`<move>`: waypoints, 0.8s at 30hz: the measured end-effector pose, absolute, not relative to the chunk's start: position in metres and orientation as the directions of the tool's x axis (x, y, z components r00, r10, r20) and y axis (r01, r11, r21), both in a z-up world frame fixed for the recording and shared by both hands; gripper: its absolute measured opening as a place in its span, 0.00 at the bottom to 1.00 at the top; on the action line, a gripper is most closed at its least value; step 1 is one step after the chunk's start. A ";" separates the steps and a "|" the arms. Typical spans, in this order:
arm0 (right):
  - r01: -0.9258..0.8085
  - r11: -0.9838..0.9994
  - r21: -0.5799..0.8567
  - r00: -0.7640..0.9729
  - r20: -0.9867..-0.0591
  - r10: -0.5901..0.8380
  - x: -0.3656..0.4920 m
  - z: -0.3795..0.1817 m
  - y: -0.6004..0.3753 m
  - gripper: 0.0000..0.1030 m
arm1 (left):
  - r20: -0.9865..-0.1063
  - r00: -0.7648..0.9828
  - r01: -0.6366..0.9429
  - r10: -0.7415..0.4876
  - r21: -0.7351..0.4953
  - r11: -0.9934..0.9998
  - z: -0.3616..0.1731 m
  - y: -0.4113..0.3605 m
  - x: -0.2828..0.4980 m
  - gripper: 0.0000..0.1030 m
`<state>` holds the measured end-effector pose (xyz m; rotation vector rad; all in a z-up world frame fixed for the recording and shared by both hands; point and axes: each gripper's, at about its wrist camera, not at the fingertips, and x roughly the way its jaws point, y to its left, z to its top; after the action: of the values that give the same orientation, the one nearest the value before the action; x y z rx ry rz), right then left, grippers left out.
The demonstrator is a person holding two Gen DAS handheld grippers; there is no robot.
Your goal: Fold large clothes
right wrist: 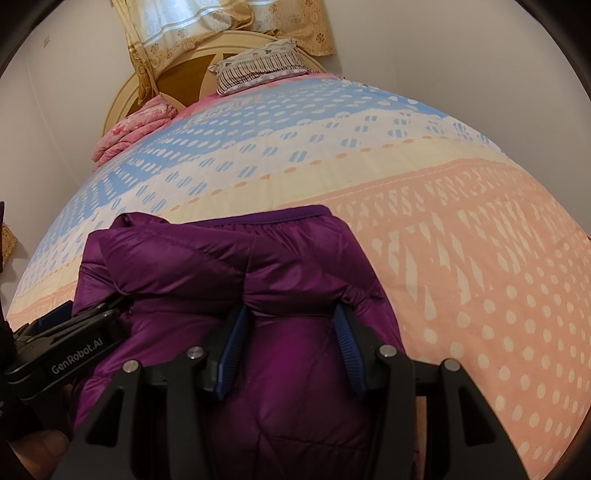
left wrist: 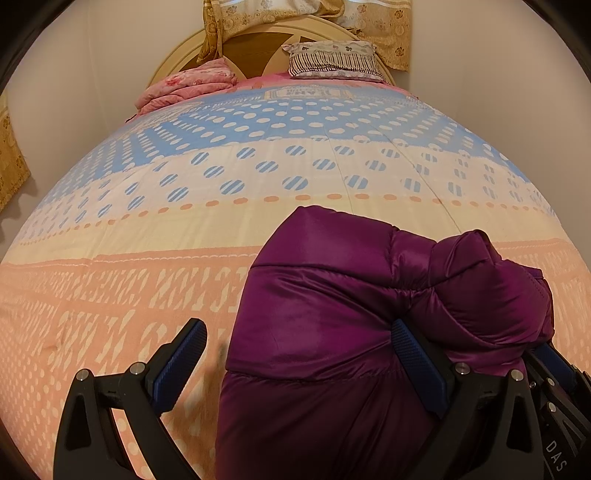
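Note:
A puffy purple jacket (left wrist: 332,277) lies bunched into a thick bundle on the near part of the bed. My left gripper (left wrist: 297,325) stands wide open at the bundle's left edge. Its right finger (left wrist: 417,362) rests against the fabric and its left finger (left wrist: 184,350) is over the bare bedspread. In the right wrist view the jacket (right wrist: 221,258) fills the foreground. My right gripper (right wrist: 290,310) is closed on a thick fold of it, both blue pads sunk into the padding. The left gripper's black housing (right wrist: 66,354) shows at the jacket's left side.
The bedspread (left wrist: 184,229) has blue, cream and peach dotted bands. A patterned pillow (left wrist: 332,61) and a folded pink quilt (left wrist: 184,86) lie by the round headboard (left wrist: 173,59). Gold curtains (left wrist: 388,29) hang behind. Pale walls flank the bed.

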<state>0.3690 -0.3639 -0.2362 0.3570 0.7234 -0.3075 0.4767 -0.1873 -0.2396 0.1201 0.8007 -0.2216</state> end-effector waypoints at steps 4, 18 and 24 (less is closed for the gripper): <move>0.392 0.896 0.209 0.709 -0.689 -0.150 0.369 -0.236 -0.365 0.51 | -0.725 0.672 0.242 -0.153 0.020 0.970 -0.241 -0.186 0.477 0.98; 0.391 0.897 0.206 0.708 -0.690 -0.150 0.370 -0.237 -0.364 0.51 | -0.732 0.664 0.235 -0.150 0.014 0.972 -0.240 -0.186 0.478 0.98; 0.391 0.897 0.206 0.708 -0.691 -0.149 0.371 -0.237 -0.364 0.51 | -0.734 0.662 0.235 -0.151 0.011 0.972 -0.240 -0.187 0.478 0.98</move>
<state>0.3706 -0.3643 -0.2371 0.3538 0.7270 -0.3070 0.4781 -0.1872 -0.2399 0.1080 0.8187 -0.2187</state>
